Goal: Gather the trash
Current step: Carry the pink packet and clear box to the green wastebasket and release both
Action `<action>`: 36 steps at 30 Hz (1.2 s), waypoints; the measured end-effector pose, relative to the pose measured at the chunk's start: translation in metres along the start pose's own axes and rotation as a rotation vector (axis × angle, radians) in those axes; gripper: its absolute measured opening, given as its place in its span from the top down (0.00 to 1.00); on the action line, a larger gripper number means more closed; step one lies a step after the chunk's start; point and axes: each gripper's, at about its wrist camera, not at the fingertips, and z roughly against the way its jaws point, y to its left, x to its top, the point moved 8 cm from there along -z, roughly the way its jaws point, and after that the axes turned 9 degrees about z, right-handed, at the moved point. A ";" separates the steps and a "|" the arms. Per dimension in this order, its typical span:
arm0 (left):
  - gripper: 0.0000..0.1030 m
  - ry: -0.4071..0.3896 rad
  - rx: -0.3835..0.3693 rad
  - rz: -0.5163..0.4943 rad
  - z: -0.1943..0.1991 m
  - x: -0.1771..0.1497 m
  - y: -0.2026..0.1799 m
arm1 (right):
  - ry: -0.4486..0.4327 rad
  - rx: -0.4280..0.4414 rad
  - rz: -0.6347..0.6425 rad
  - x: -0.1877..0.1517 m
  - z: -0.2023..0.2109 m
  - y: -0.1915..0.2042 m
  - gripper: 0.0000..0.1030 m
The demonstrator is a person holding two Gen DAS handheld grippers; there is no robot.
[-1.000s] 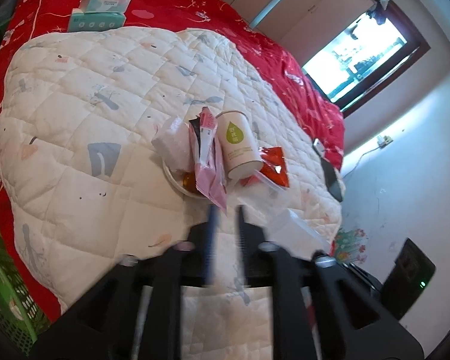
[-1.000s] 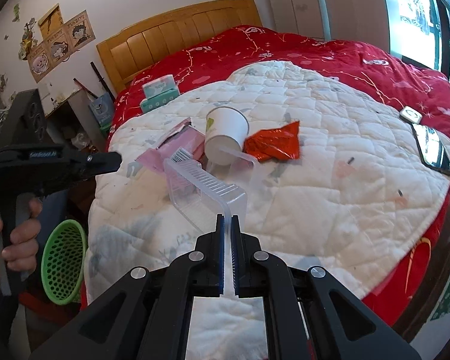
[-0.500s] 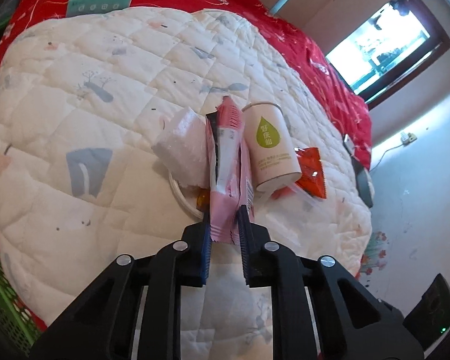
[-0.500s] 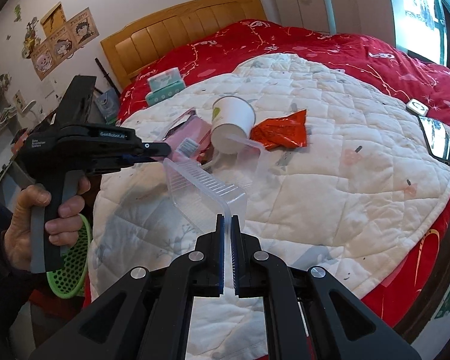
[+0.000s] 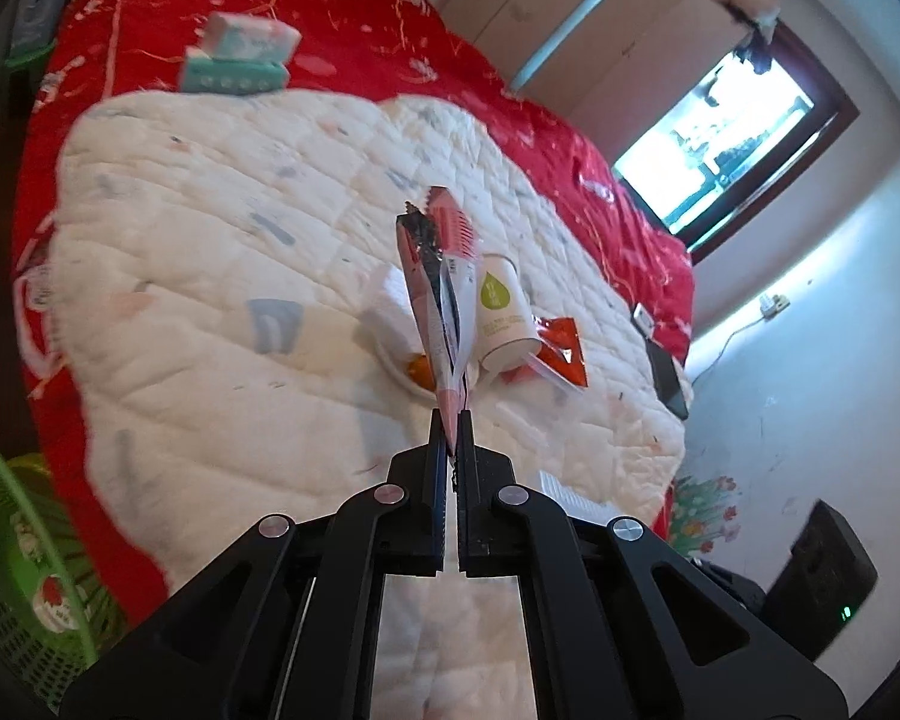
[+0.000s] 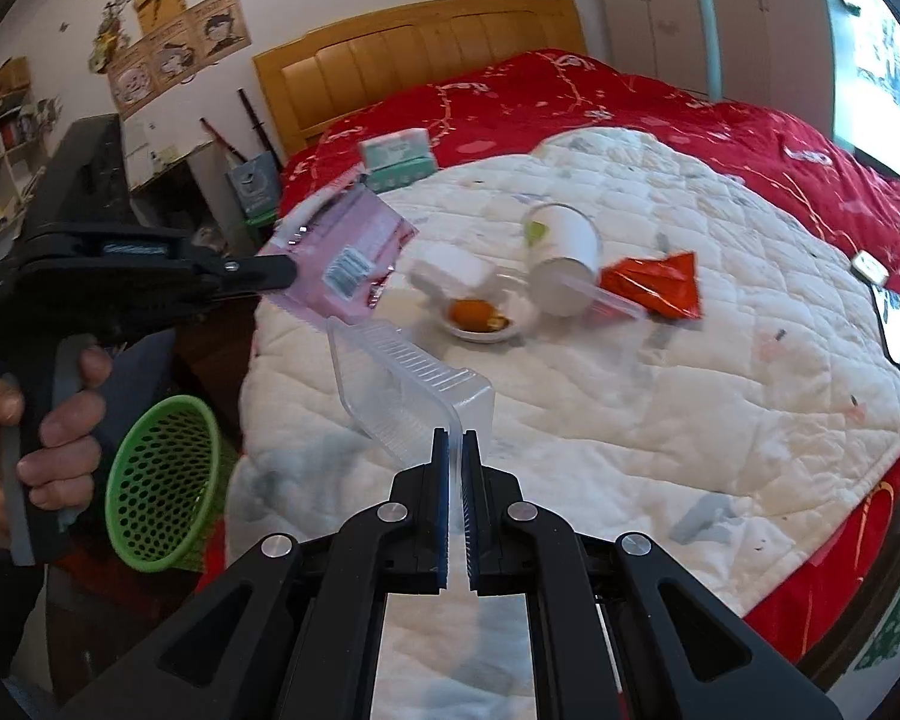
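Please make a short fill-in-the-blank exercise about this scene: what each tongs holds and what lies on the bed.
1. The left tongs are shut on a ____ wrapper.
2. The right tongs grip a clear plastic ____.
3. The paper cup lies on its ____ on the white quilt.
4. The mesh basket beside the bed is ____.

Missing words: pink; tray; side; green
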 end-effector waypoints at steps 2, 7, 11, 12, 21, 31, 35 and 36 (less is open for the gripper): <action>0.99 -0.030 0.006 0.008 0.021 -0.001 0.010 | -0.001 0.014 0.021 0.005 -0.001 0.014 0.96; 0.99 -0.110 0.067 0.030 0.076 -0.008 0.051 | -0.001 0.063 0.076 0.014 -0.007 0.055 0.96; 0.99 -0.148 0.143 0.066 0.109 -0.017 0.092 | 0.007 0.108 0.132 0.022 -0.014 0.093 0.96; 0.99 -0.155 0.162 0.080 0.117 -0.019 0.105 | 0.011 0.123 0.146 0.023 -0.018 0.104 0.96; 0.99 -0.177 0.343 0.246 0.167 -0.057 0.219 | 0.057 0.245 0.245 0.028 -0.049 0.193 0.96; 0.93 -0.159 0.436 0.400 0.189 -0.093 0.302 | 0.145 0.333 0.348 0.021 -0.096 0.284 0.96; 0.78 -0.162 0.445 0.437 0.195 -0.105 0.320 | 0.172 0.350 0.361 0.018 -0.110 0.304 0.96; 0.76 -0.163 0.446 0.444 0.196 -0.105 0.322 | 0.179 0.351 0.365 0.016 -0.113 0.310 0.96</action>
